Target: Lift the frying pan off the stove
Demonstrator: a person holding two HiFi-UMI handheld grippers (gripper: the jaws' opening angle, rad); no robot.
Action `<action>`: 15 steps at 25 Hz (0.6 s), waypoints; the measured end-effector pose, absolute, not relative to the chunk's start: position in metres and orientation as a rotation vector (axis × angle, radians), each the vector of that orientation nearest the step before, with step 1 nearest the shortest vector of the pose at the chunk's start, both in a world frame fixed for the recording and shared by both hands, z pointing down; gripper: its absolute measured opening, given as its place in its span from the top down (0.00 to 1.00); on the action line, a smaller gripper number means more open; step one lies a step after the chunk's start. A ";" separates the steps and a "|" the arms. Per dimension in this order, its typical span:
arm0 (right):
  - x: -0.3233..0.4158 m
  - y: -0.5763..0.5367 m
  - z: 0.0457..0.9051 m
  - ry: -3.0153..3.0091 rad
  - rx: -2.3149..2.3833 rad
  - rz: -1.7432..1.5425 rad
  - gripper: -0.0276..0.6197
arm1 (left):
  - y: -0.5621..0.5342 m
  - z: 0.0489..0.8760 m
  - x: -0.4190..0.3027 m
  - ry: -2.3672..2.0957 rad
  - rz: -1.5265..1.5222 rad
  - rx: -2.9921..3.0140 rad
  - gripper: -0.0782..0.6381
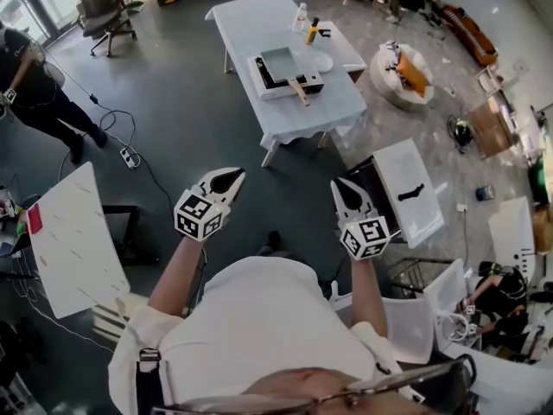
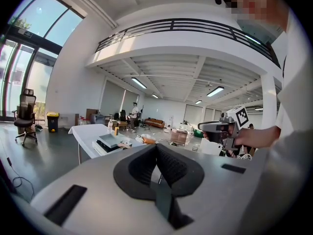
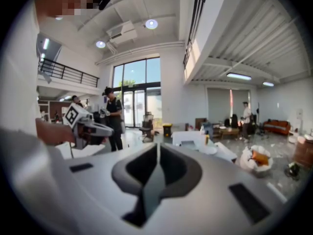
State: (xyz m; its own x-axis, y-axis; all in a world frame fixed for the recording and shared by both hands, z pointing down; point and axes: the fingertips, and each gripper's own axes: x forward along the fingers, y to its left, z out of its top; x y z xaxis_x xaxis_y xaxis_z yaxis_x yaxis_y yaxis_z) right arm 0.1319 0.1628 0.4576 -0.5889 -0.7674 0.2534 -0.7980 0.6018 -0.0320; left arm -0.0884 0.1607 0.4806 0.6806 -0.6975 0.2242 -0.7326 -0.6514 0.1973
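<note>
On far table (image 1: 251, 24), frying pan (image 1: 281, 62) sits on stove (image 1: 262, 78); left gripper (image 1: 232, 178), right gripper (image 1: 343, 189) jaws together.

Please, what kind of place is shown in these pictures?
Probably a large open workshop or lab hall: tall windows, a balcony railing above, and a cloth-covered table on a grey floor with loose cables.
</note>
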 end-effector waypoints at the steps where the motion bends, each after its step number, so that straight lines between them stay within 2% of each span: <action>1: 0.134 0.154 0.458 -2.620 1.287 0.210 0.90 | 0.154 0.480 -0.087 -1.150 0.183 2.621 0.85; 15: 0.175 0.060 0.468 -2.656 1.173 0.200 0.90 | 0.077 0.482 -0.042 -1.222 0.169 2.563 0.85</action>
State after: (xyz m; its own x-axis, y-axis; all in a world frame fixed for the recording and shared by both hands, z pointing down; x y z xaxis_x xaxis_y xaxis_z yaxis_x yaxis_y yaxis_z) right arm 0.1746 0.0598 0.4681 -0.6527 -0.7104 0.2633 -0.7417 0.6700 -0.0312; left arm -0.0422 0.0770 0.4819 0.6318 -0.7401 0.2306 -0.7749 -0.5949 0.2139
